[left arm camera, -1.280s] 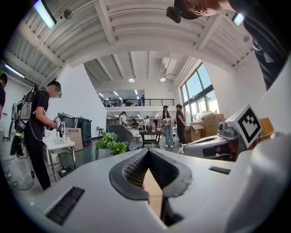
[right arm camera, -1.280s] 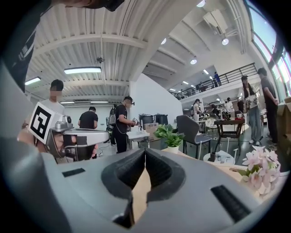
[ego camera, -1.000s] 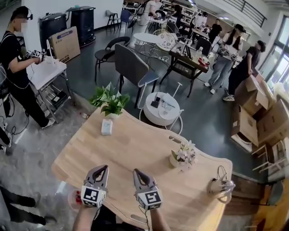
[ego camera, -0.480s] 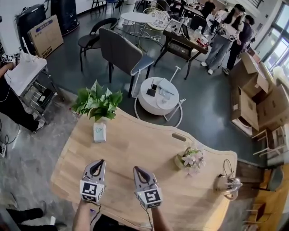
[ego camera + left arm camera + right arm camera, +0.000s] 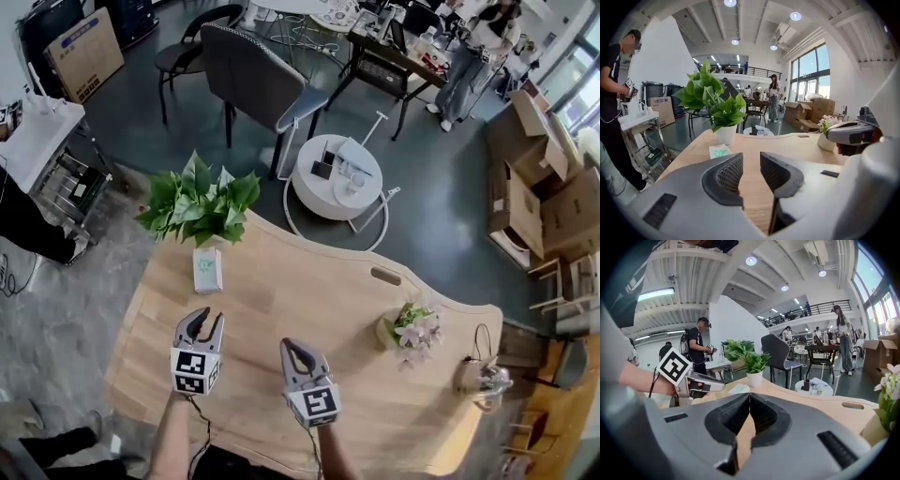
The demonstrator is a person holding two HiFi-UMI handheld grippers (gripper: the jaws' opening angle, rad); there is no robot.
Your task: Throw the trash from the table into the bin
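Wide grey floor with chairs, cardboard boxes and standing people surrounds a pale wooden tabletop point(image 5: 309, 291), and the job on it looks not yet begun. The only piece that reads as trash is a small white packet with green print point(image 5: 207, 269). It lies flat near the far left corner of the tabletop, just beside the potted plant point(image 5: 197, 202) on its near side, and neither claw touches it. A small pot of pale flowers point(image 5: 410, 328) stands toward the right edge, and a tangled clear thing with a cord point(image 5: 482, 378) sits at the right corner; what it is I cannot tell. No bin shows clearly in any view, so by my reading the pickup, the carry and the drop are all left to do.

Over the near edge of the tabletop, the left claw point(image 5: 204, 319) points toward the packet but is well apart from it. Its jaws have just been opening and now stand a narrow gap apart, with only bare wood showing between them. The right claw point(image 5: 290, 346) hovers beside it, nearer the middle of the near edge, with its jaws pressed together and nothing in them.
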